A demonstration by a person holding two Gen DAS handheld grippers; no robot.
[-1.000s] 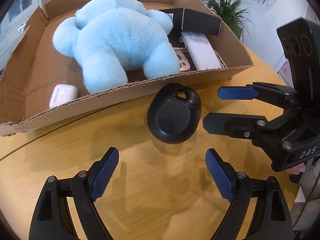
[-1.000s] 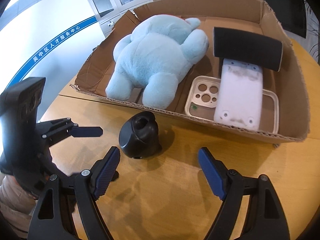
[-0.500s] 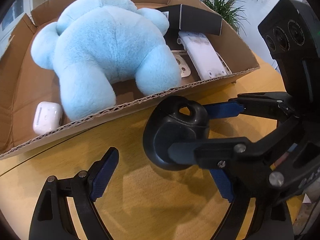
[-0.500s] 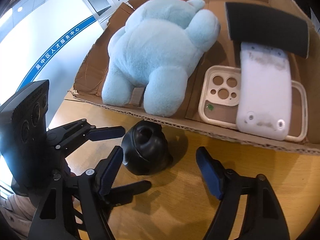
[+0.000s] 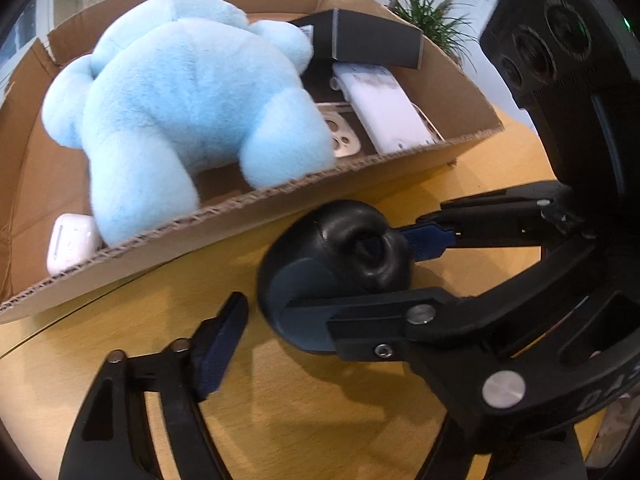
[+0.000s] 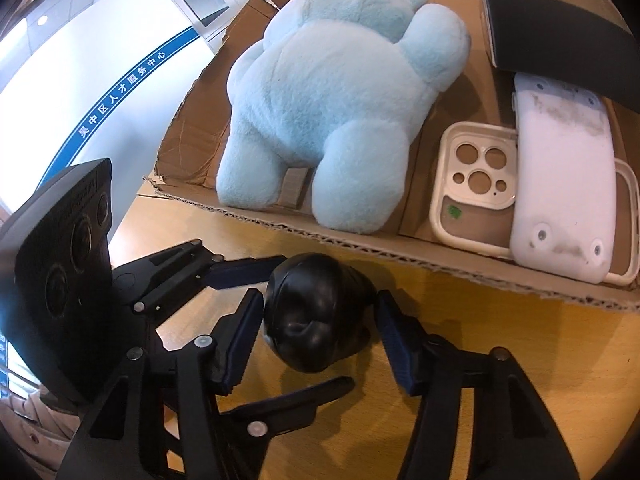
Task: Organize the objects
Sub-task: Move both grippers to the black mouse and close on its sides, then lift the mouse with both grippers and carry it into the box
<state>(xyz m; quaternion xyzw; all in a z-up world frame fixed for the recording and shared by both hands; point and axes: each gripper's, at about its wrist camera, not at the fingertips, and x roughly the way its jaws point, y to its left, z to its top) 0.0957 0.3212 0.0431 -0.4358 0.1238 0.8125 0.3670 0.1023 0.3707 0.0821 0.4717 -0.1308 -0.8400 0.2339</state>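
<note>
A black rounded object with a loop [image 5: 340,256] [image 6: 316,316] lies on the wooden table [image 5: 280,408] just in front of the cardboard box [image 5: 360,168] [image 6: 480,268]. My right gripper [image 6: 316,340] is open with its blue pads on either side of the object, close but not clamped; it shows in the left wrist view too [image 5: 360,268]. My left gripper [image 5: 320,344] is open; its left finger [image 5: 220,344] shows, and the right arm hides the other. In the right wrist view it [image 6: 256,320] reaches in from the left beside the object.
The box holds a light blue plush toy [image 5: 192,120] [image 6: 332,108], a white earbuds case [image 5: 70,244], a cream phone case [image 6: 476,184], a white flat device [image 6: 560,200] and a black box [image 5: 376,40] [image 6: 560,56]. Plants stand behind.
My right gripper moved in from the right until its fingers straddle the black object. My left gripper moved closer too. The object has tilted slightly.
</note>
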